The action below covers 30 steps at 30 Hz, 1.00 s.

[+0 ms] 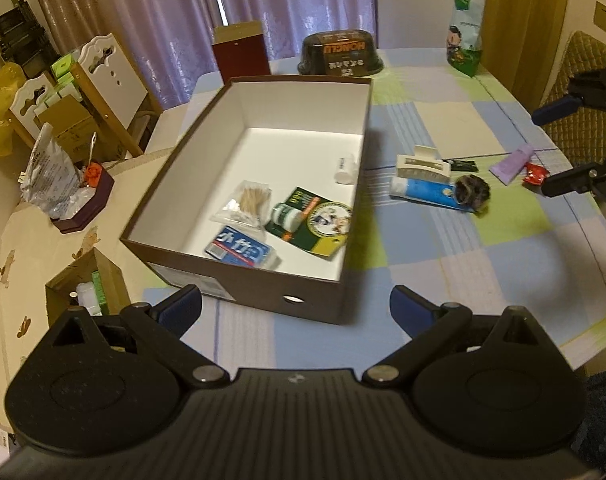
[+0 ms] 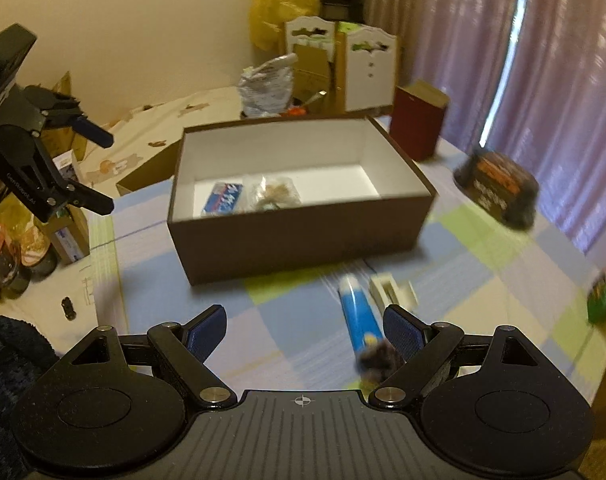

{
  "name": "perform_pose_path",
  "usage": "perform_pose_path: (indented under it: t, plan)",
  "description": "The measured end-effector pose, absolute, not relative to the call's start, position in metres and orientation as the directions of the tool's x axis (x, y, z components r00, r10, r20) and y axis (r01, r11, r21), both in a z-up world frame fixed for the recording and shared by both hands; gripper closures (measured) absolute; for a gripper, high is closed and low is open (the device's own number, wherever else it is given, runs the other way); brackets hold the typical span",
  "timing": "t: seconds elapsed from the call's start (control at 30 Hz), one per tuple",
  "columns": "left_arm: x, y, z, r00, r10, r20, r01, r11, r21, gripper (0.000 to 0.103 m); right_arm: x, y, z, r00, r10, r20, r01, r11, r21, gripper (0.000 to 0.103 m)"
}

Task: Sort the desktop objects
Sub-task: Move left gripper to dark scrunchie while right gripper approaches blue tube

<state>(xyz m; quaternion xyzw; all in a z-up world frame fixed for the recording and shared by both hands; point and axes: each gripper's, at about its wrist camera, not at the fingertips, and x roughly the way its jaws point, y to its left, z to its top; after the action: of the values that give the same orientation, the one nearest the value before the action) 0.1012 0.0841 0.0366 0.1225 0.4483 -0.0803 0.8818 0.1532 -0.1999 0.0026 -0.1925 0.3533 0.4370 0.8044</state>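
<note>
Sorting half done — both claws released and empty.

The blue tube (image 2: 359,316) lies on the counter (image 2: 287,320) just ahead of the right claw (image 2: 305,330), near the brown box (image 1: 239,280); likely light, soft, slippery — best pinched mid-body. The box holds cotton swabs (image 1: 249,202), a blue packet (image 1: 239,250), a green card (image 1: 319,222). Left claw (image 1: 295,306) hovers at its near wall.

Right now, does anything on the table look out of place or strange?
Yes. The dark noodle bowl behind the box stands upside down, since its label reads inverted. The blue tube and hair clip lie loose outside the box.
</note>
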Motion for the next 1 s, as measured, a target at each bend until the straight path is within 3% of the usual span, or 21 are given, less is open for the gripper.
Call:
perform_pose_path:
  t: [0.53,1.0]
  plan:
    - [0.12,-0.02,-0.002,0.521,-0.24,-0.819,0.445,0.895,0.021,0.005,0.146,-0.303,-0.034,0.448,0.472,-0.759,-0.623,0.774,0.113,0.015]
    - [0.171,-0.068,-0.028,0.48,-0.27,-0.834,0.65,0.748,0.132,0.009,0.18,-0.327,-0.062,0.464,0.443,-0.767,-0.526,0.835,0.164,0.015]
